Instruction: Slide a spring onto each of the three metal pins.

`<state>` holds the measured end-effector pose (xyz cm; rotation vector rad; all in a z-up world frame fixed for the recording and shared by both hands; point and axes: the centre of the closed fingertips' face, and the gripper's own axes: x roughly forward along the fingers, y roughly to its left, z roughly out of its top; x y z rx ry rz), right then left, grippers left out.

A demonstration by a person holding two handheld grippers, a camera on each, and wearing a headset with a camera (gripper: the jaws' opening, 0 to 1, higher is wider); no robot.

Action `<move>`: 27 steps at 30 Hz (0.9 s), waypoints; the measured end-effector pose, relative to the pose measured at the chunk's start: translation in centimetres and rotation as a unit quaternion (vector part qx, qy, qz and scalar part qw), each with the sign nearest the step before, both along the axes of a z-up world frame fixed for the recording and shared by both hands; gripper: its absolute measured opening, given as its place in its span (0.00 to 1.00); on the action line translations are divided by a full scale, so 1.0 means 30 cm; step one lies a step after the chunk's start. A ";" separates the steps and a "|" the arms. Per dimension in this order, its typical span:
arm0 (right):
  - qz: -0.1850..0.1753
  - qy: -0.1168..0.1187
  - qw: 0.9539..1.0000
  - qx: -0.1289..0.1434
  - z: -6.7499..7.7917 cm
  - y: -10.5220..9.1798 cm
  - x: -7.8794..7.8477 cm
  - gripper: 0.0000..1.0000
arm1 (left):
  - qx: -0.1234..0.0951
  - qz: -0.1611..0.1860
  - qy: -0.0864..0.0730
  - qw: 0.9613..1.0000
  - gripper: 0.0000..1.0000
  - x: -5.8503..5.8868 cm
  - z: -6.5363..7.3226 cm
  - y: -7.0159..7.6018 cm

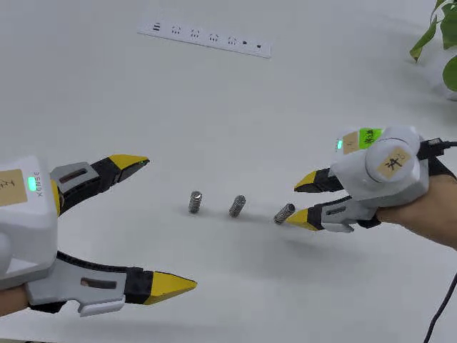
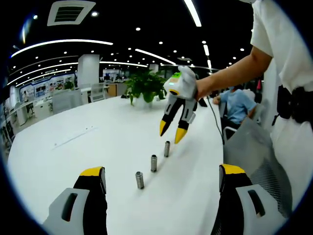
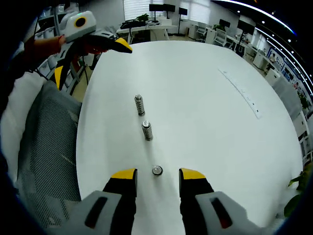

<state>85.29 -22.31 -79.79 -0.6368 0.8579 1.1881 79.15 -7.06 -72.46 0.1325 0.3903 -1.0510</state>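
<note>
**Two spread grippers and a row of three pins**

The right gripper (image 1: pixel 293 204), jaws spread and holding nothing, has the end pin (image 1: pixel 284 213) just ahead of its tips. The left gripper (image 1: pixel 170 223) is spread wide, well apart from the row. The middle pin (image 1: pixel 237 206) and far pin (image 1: pixel 195 202) stand on the table (image 1: pixel 214 107). Each pin appears to carry a spring (image 2: pixel 153 163), though the detail is small.

Row of three pins (image 1: pixel 237 206) on the counter (image 1: pixel 214 107), between left tool (image 1: pixel 171 223) and right tool (image 1: pixel 291 205); power strip (image 1: pixel 205 37) behind; plant (image 1: pixel 439 36) far right.
</note>
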 end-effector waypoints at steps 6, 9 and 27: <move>-0.043 -0.006 0.998 0.038 0.037 -0.036 -0.031 0.44 | 0.012 -0.008 0.001 1.000 1.00 -0.013 -0.019 0.010; -0.059 -0.009 0.997 0.054 0.052 -0.056 -0.054 0.48 | 0.018 -0.011 0.003 1.000 1.00 -0.022 -0.034 0.015; -0.120 -0.012 0.984 0.130 0.054 -0.127 -0.179 0.74 | 0.041 -0.005 0.025 0.999 1.00 -0.051 -0.107 0.045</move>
